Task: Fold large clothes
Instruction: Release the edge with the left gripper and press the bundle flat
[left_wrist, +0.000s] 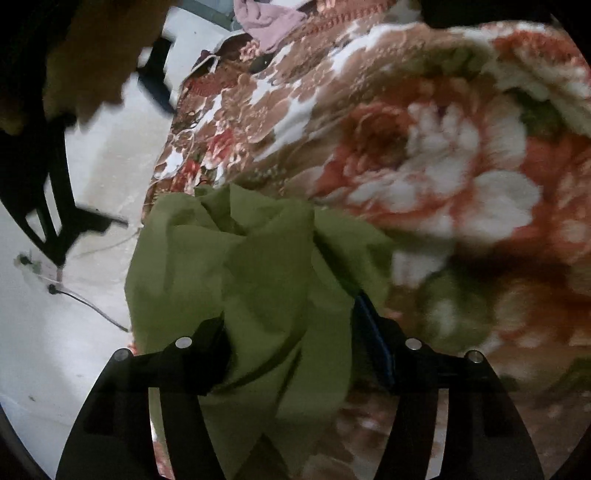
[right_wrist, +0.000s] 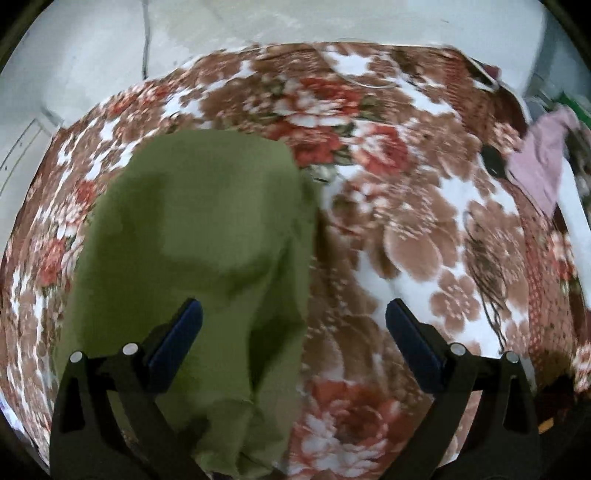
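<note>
An olive-green garment (left_wrist: 255, 280) lies bunched on a floral blanket (left_wrist: 424, 155). In the left wrist view my left gripper (left_wrist: 291, 332) stands wide, with green cloth draped between and over its fingers; no grip on it shows. In the right wrist view the same green garment (right_wrist: 199, 229) lies flatter on the blanket (right_wrist: 406, 229), folded into a long panel. My right gripper (right_wrist: 293, 317) is open above it: its left finger is over the cloth, its right finger over bare blanket.
A pink garment (right_wrist: 543, 162) lies at the blanket's far right, also seen in the left wrist view (left_wrist: 266, 22). A small black object (right_wrist: 493, 158) lies beside it. White floor (left_wrist: 92, 206) with a dark chair frame (left_wrist: 55, 206) and a cable (left_wrist: 88, 306) is left of the bed.
</note>
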